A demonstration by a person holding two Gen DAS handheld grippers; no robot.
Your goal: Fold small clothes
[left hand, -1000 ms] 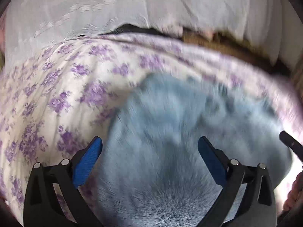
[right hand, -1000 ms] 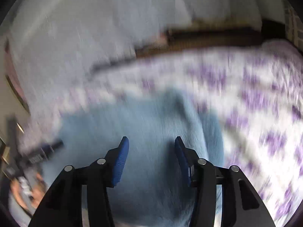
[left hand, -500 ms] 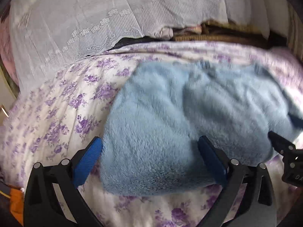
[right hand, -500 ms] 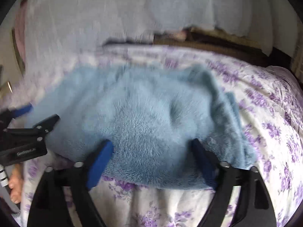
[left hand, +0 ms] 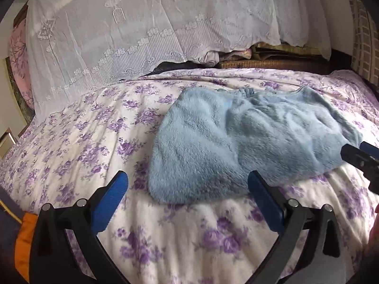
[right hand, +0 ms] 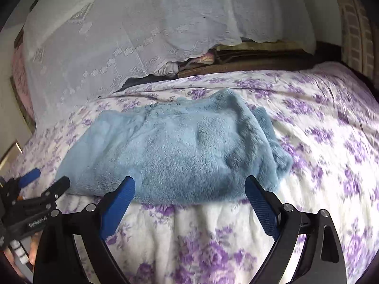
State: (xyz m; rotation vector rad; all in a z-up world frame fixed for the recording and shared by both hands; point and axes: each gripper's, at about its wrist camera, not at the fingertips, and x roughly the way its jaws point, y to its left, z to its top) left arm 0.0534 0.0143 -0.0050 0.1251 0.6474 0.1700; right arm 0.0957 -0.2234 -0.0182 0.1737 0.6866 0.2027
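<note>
Fluffy light-blue fleece garment (left hand: 236,146) lies folded over, lumpy, on the purple-flowered bedspread (left hand: 83,142) at 12 o'clock of left gripper (left hand: 187,189) and right gripper (right hand: 189,189), both spread, empty; further folding likely left.

My left black two-finger gripper with blue pads (left hand: 187,187) and my right black two-finger gripper with blue pads (right hand: 189,189) both angle downward, jaws spread wide, nothing between them.
</note>
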